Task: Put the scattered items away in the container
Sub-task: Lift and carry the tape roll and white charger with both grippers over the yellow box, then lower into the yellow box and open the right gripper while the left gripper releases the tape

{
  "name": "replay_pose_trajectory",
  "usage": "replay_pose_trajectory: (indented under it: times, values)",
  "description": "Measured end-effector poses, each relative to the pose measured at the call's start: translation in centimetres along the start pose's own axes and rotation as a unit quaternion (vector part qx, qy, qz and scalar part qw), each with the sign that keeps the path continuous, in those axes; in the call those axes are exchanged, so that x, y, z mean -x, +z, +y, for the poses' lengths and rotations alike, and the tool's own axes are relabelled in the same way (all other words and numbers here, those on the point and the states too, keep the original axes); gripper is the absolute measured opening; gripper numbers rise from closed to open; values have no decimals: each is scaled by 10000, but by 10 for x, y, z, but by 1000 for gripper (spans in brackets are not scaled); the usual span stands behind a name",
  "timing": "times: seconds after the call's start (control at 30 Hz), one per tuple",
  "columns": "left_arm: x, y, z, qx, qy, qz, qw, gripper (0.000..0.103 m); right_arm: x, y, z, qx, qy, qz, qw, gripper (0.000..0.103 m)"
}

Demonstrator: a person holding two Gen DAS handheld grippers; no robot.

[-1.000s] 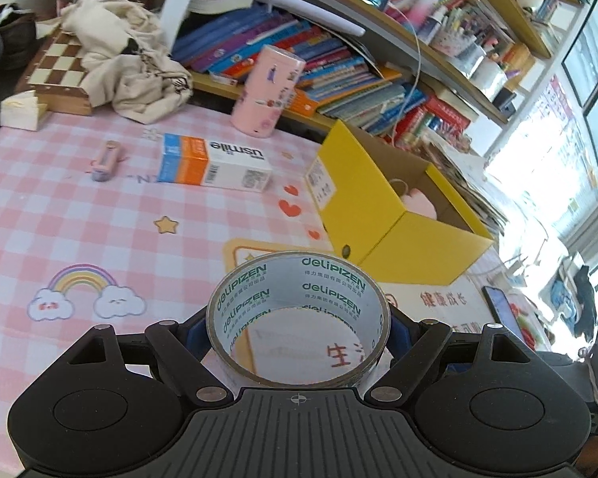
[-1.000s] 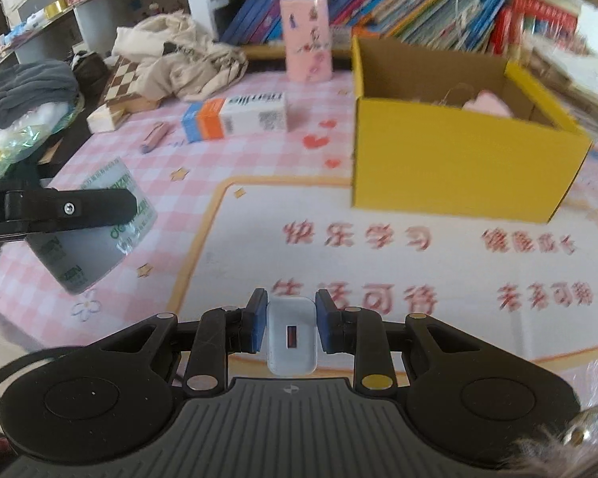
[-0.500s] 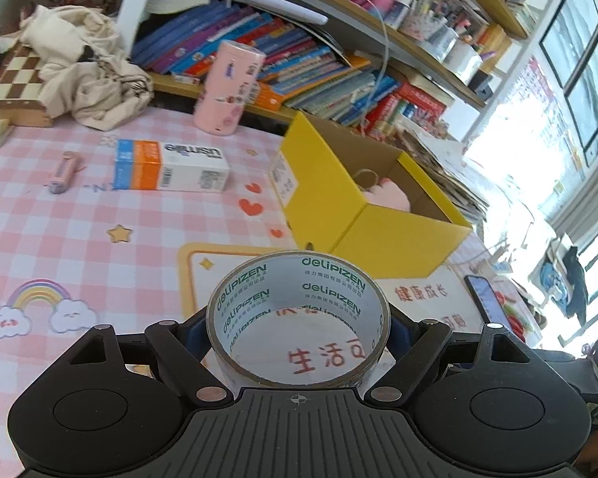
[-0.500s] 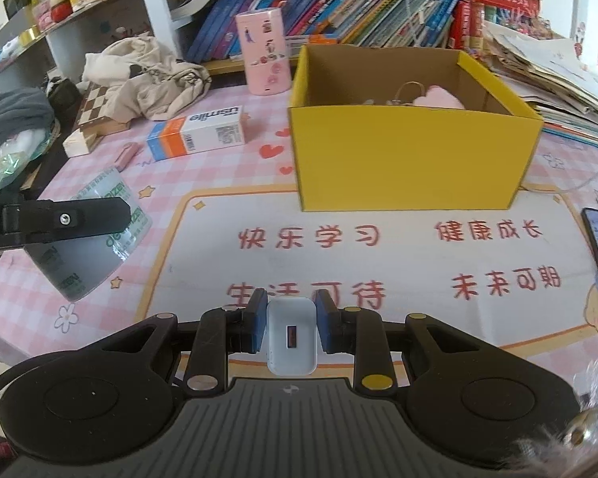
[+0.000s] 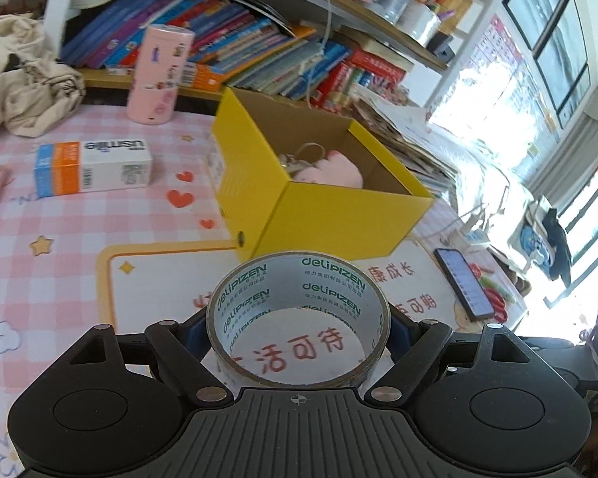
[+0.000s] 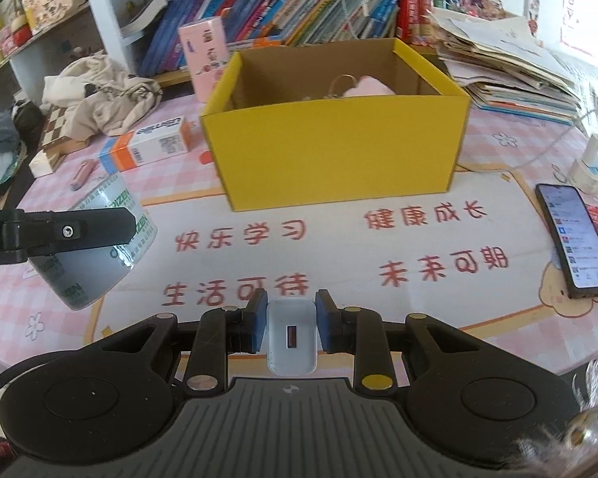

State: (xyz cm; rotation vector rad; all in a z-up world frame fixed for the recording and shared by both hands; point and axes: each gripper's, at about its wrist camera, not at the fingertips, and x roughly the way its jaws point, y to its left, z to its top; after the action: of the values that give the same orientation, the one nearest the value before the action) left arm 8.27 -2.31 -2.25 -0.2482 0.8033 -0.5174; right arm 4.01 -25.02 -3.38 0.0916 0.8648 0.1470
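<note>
Pink checked tablecloth (image 6: 494,147) with white printed mat (image 6: 339,247), bookshelves (image 5: 227,44) behind. Yellow box (image 6: 335,151) mid-table, pink plush (image 5: 339,169) inside. Toothpaste carton (image 5: 91,167) and phone (image 6: 574,235) out on the cloth. Left gripper (image 5: 297,330) clamps tape roll (image 5: 299,310); right gripper (image 6: 291,328) clamps white charger (image 6: 291,334). Both closer to box than before.

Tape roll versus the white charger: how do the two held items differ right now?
The tape roll is a wide, hollow ring in the left claw; the white charger is a small solid block in the right claw. Both are clamped above the table, outside the yellow box.
</note>
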Motion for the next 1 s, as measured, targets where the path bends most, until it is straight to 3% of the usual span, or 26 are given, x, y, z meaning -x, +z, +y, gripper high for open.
replay_pose_trajectory:
  times: [0.3, 0.6, 1.0]
  values:
    - [-28, 13, -27, -225, 29, 101, 9997, 84, -4, 11, -37, -193, -27, -4, 9998, 24]
    - [-52, 35, -69, -805, -109, -44, 9967, 84, -1, 34, -71, -142, 27, -200, 9997, 24]
    - [-76, 76, -94, -720, 36, -544, 9959, 84, 9, 94, -104, 349, 279, -1035, 9936, 24]
